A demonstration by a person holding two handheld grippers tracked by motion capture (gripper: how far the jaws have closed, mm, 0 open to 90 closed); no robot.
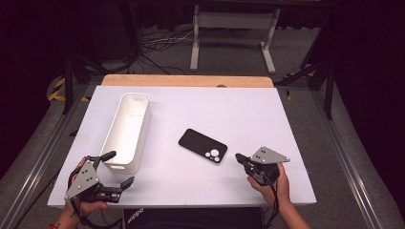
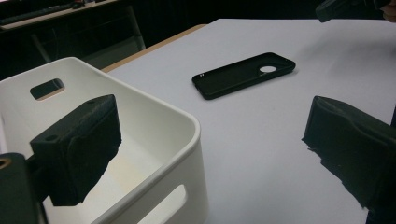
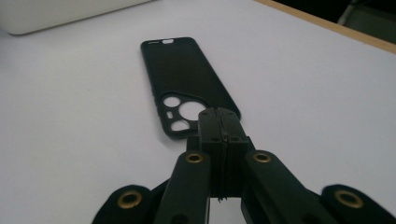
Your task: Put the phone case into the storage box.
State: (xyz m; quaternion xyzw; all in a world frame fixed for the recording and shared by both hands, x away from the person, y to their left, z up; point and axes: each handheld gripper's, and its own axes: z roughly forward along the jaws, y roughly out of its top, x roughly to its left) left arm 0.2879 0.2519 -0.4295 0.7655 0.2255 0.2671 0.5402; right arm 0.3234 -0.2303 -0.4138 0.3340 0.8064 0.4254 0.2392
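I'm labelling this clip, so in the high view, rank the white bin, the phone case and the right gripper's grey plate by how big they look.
1. white bin, largest.
2. phone case.
3. grey plate, smallest, though it sits higher and nearer the camera.

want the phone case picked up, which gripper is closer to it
Right. The right gripper, jaws shut, sits just off the camera-cutout end of the phone case. The left gripper, open, is farther away beside the white bin.
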